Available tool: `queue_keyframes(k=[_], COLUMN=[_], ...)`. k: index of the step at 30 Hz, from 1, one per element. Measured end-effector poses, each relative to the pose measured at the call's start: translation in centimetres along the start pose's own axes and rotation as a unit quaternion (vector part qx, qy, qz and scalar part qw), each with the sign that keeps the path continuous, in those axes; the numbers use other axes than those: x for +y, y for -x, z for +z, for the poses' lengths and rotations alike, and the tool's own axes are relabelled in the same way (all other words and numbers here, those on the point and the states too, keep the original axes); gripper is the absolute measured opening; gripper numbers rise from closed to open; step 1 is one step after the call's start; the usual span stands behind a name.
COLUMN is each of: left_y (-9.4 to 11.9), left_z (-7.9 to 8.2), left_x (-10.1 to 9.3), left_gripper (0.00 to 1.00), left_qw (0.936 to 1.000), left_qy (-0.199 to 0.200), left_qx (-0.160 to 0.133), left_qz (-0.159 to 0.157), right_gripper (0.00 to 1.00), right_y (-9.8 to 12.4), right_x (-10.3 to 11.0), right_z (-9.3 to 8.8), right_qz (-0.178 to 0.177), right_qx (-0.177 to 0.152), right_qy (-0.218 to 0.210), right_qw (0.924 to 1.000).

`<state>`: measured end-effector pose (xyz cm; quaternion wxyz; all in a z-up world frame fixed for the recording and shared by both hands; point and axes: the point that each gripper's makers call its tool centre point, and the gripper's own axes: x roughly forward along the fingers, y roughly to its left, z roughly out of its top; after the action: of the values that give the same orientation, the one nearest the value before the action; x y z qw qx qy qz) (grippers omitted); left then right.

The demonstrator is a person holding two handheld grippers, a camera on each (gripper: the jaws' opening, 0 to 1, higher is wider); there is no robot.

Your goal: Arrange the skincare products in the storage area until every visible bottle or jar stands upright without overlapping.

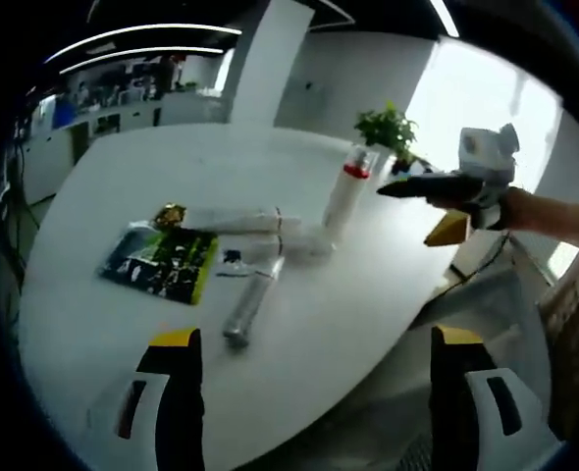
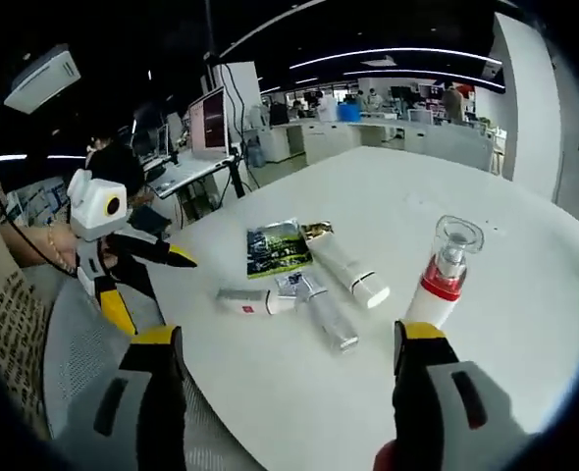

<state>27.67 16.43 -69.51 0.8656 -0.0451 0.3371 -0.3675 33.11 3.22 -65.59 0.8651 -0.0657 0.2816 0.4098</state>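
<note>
On the white table (image 1: 123, 167) one bottle with a red band and clear cap (image 1: 346, 191) stands upright. Lying flat beside it are a white tube (image 1: 236, 221), a second white tube (image 1: 299, 243) and a clear bottle (image 1: 250, 309). My left gripper (image 1: 316, 337) hovers open at the near table edge, holding nothing. My right gripper (image 1: 412, 211) comes in open from the right, just right of the upright bottle. In the right gripper view, my right gripper (image 2: 288, 339) is open in front of the upright bottle (image 2: 445, 270), the white tube (image 2: 348, 270), the clear bottle (image 2: 327, 312) and a small tube (image 2: 248, 300). My left gripper (image 2: 157, 292) is open at the left.
A green printed packet (image 1: 160, 262) lies flat left of the tubes, also seen as the packet (image 2: 276, 247). A potted plant (image 1: 388, 128) stands behind the upright bottle. A mesh chair (image 2: 34, 324) sits at the table edge, and monitors (image 2: 211, 120) stand on desks behind.
</note>
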Motion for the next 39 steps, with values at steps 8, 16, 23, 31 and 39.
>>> queue_keyframes(k=[8,16,23,31,39], left_y=[0.1,0.2,0.3,0.3,0.2], left_z=[-0.3,-0.1,0.1,0.1,0.0], left_x=[-0.3,-0.1,0.4,0.6,0.8], left_gripper=[0.92,0.92,0.91,0.91,0.91], left_qw=[0.9999,1.0000,0.9999,0.9999,0.9998], left_qy=[-0.009,-0.005,0.005,0.010,0.015], left_qx=[0.007,0.001,-0.007,-0.005,-0.003], left_qz=[0.000,0.001,0.007,0.009,0.010], right_gripper=[0.87,0.83,0.83,0.83,0.79], right_y=[-2.8,-5.5,-7.3,-9.6,-11.9], right_x=[0.8,0.4,-0.5,-1.9,-3.5], right_z=[1.7,3.0,3.7,3.6,3.2], right_qz=[0.029,0.030,0.026,0.013,-0.007], right_qx=[0.018,0.032,0.045,0.068,0.092], right_qy=[0.048,0.105,0.115,0.117,0.101], right_qw=[0.9982,0.9935,0.9920,0.9907,0.9906])
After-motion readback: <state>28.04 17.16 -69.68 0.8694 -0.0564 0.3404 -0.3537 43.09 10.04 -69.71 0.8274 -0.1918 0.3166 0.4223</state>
